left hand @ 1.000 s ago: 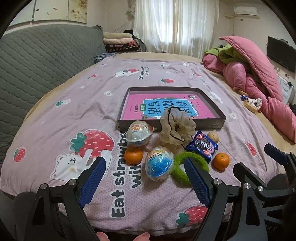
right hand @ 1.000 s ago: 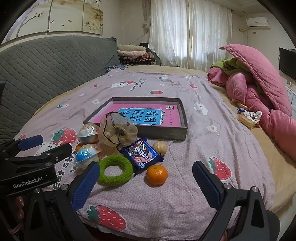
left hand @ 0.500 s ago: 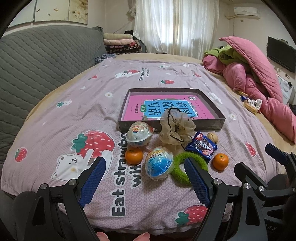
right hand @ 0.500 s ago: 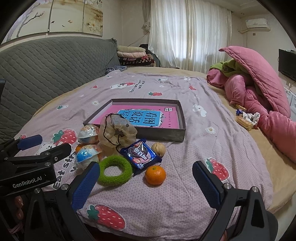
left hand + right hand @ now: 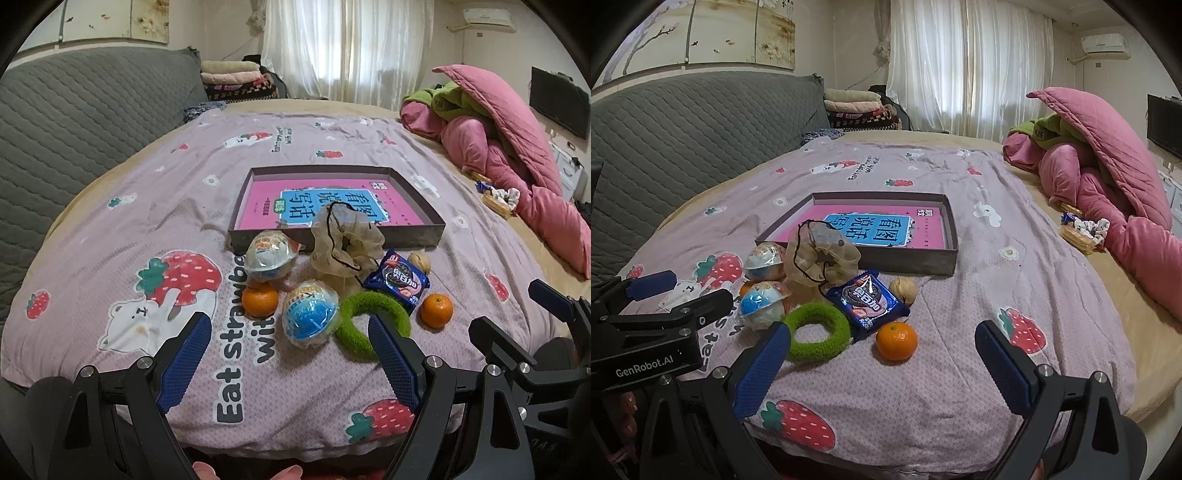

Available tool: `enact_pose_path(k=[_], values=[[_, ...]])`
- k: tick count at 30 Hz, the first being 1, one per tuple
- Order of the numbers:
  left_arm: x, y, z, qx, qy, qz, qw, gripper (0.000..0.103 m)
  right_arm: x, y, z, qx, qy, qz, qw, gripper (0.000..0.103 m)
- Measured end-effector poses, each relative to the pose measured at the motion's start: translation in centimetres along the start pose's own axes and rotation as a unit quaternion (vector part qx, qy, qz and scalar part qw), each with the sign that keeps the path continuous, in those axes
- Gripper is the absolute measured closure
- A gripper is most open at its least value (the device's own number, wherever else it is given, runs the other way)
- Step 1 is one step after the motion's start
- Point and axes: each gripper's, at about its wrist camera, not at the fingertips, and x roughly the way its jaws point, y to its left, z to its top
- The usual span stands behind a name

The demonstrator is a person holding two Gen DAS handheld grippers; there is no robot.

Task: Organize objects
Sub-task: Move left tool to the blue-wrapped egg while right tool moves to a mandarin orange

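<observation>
A grey box (image 5: pixel 428 229) (image 5: pixel 945 258) with a pink book inside lies on the bed. In front of it lie a beige mesh pouch (image 5: pixel 345 245) (image 5: pixel 822 258), two wrapped toy eggs (image 5: pixel 310 319) (image 5: pixel 267 254), a blue cookie packet (image 5: pixel 399 282) (image 5: pixel 868 301), a walnut (image 5: pixel 421 263) (image 5: pixel 903 290), a green ring (image 5: pixel 373 323) (image 5: pixel 816 330) and two oranges (image 5: pixel 259 299) (image 5: pixel 897 340). My left gripper (image 5: pixel 288 363) is open just short of the blue egg. My right gripper (image 5: pixel 882 369) is open just short of the right orange (image 5: pixel 436 311).
The bed carries a lilac strawberry-print sheet (image 5: pixel 184 206) and drops off at its near edge. A grey padded headboard (image 5: pixel 74 122) is at the left. Pink and green quilts (image 5: pixel 1108 177) are piled at the right, with a small snack basket (image 5: pixel 1082 232) beside them.
Both views have shifted slightly; the objects sit a little lower and nearer in the right wrist view. Both grippers stay open and nothing on the bed has moved.
</observation>
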Motion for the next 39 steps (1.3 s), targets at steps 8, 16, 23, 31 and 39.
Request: enact_pose_path(k=[8,16,23,31,39], values=[[1.9,0.1,-0.7,0.001,0.025,-0.002,0.9997,0.016,1.1,-0.6,-0.6,0.001,0.016,-0.002,1.000,0.002],[3.6,0.1,-1.0,0.004,0.037,-0.005,0.9993,0.016,2.9,-1.2,-1.1,0.010,0.038,0.001,0.999,0.003],[5.4,0.4,-0.7,0.005,0.042,-0.011,0.9991,0.016,4.8,-1.9,-1.6,0.009,0.059,-0.004,0.998,0.005],[7.1,1.0,0.1,-0.009,0.048,-0.018,0.9987,0.016,7.2,-3.3,-1.6,0.026,0.086,-0.003,0.996,0.014],[9.4,0.0,0.1,-0.004,0.075,-0.032,0.9967,0.016,9.5,-2.7,-1.9,0.001,0.112,0.003,0.994,0.030]])
